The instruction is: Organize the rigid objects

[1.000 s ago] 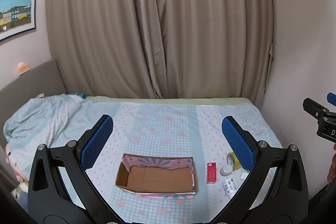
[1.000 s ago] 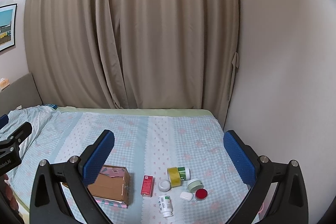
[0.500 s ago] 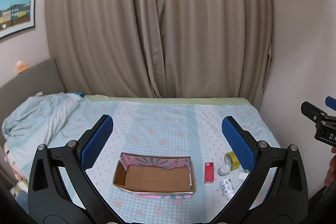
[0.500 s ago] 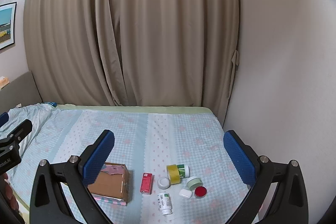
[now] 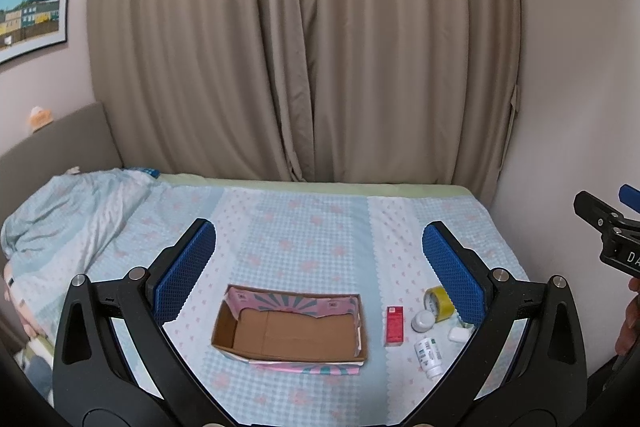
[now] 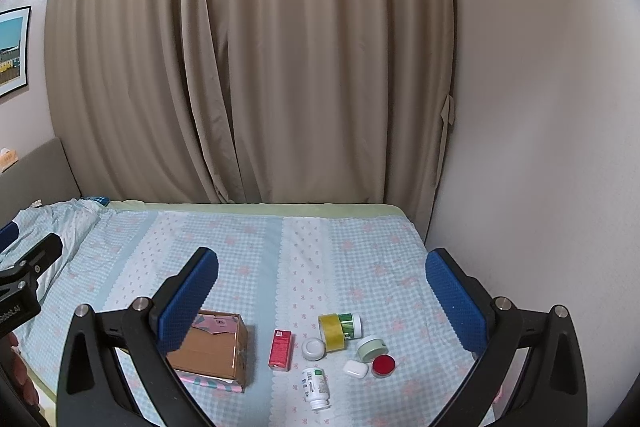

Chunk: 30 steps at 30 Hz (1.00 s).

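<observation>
An open, empty cardboard box lies on the bed; it also shows in the right wrist view. To its right lie a red carton, a white round jar, a yellow tape roll, a green-labelled bottle, a pale green jar, a red disc, a small white case and a white pill bottle. My left gripper is open and empty, above the box. My right gripper is open and empty, above the small items.
The bed has a light blue checked sheet. A crumpled quilt lies at its left end. Beige curtains hang behind, and a wall runs along the bed's right side. A framed picture hangs at left.
Both views have shifted slightly: the box and small items sit a little higher and farther left in frame than a second ago. Both grippers stay open and empty.
</observation>
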### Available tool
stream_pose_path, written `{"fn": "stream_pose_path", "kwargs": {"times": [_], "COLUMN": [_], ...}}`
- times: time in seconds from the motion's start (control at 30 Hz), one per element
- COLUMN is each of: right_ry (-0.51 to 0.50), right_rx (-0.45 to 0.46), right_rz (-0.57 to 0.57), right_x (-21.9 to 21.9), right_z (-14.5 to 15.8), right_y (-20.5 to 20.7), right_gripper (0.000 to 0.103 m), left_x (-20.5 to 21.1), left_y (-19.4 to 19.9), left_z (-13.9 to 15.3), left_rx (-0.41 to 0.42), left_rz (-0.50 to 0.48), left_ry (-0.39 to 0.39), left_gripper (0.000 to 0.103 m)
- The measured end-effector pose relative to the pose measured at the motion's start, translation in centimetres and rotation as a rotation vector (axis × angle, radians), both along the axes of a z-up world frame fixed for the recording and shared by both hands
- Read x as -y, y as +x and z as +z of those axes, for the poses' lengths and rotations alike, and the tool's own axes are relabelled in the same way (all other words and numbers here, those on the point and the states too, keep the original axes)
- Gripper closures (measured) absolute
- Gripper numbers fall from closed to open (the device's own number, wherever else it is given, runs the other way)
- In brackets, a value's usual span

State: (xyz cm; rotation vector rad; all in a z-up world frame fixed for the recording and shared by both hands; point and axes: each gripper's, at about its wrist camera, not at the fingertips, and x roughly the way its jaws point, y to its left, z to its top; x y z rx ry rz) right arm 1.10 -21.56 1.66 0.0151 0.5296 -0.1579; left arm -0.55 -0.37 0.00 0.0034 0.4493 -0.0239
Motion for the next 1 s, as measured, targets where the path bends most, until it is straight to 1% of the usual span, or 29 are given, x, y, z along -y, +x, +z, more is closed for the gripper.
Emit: {"fn": "stream_pose_path", "kwargs": {"times": [0.13,0.33,0.63,1.0], "right_ry": [0.001,0.002,-0.005,-0.004], "right_rx": [0.001,-0.004,-0.002,-0.001], "right_rz": [-0.001,-0.008,-0.011,-0.01], "right_x": [0.0,0.1,0.5,0.6], "right_z": [0.0,0.0,-0.1,-0.3], "right_y": [0.1,0.3,0.1,0.0], "right_gripper": [0.0,0.0,0.0,0.0], "left_x": [0.2,0.5,1.1,1.2], "left_y": [0.0,-0.1,-0.2,-0.1], "left_z": [-0.1,-0.3,-0.3,-0.3], "left_rx": [-0.005,-0.01,-0.008,-0.009], "left_rz": [0.002,-0.013,-0.031,-0.028], "left_ry": [0.009,-0.002,0.003,0.011], "left_gripper": [0.0,0.0,0.0,0.0]}}
